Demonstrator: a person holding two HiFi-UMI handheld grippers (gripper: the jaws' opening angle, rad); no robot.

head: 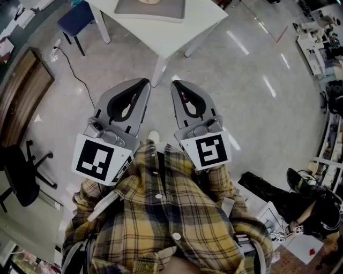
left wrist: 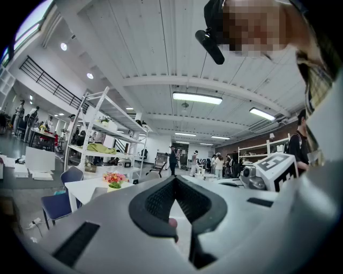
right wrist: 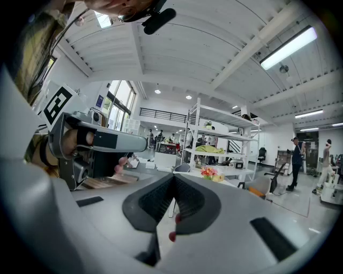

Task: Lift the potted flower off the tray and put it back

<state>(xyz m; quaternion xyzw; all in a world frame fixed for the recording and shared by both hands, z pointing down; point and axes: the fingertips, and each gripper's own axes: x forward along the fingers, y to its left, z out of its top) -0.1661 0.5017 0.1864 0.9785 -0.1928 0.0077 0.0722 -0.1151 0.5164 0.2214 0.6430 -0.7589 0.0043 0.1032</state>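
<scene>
The potted flower (left wrist: 114, 180) with pink and orange blooms stands on a white table (head: 206, 16) some way ahead; it also shows small in the right gripper view (right wrist: 208, 173). In the head view only the pot's base (head: 150, 1) shows, on a grey tray (head: 166, 10) at the top edge. My left gripper (head: 146, 82) and right gripper (head: 174, 83) are held side by side close to my body, above the floor and short of the table. Both point at the table, jaws shut, with nothing between them.
A blue chair (head: 75, 18) stands left of the table, with a cable (head: 72, 69) on the floor beside it. A black office chair (head: 21, 174) and a wooden bench (head: 21, 91) are at my left. Shelving (left wrist: 102, 139) and several people stand in the background.
</scene>
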